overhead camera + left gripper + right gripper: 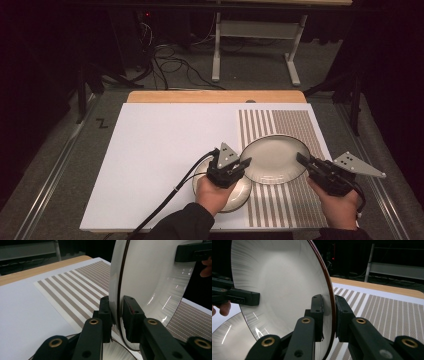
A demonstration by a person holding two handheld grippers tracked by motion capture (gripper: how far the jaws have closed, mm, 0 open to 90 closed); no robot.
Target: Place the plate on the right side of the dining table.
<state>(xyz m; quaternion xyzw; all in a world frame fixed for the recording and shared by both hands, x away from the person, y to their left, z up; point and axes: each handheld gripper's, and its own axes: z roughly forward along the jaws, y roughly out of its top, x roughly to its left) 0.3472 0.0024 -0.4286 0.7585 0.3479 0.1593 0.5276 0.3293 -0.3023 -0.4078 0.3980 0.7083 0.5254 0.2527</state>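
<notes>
Both gripper views show jaws pinching the upper plate (274, 159)'s rim; high view shows a second plate (239, 196) beneath.

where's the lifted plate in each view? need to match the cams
High view: lifted plate, right of centre above the striped mat, left gripper and right gripper clamped on opposite rims.
Left gripper view: upper right, rim pinched between the jaws.
Right gripper view: upper left, rim pinched between the jaws.
Shared landmark: the striped mat.
</notes>
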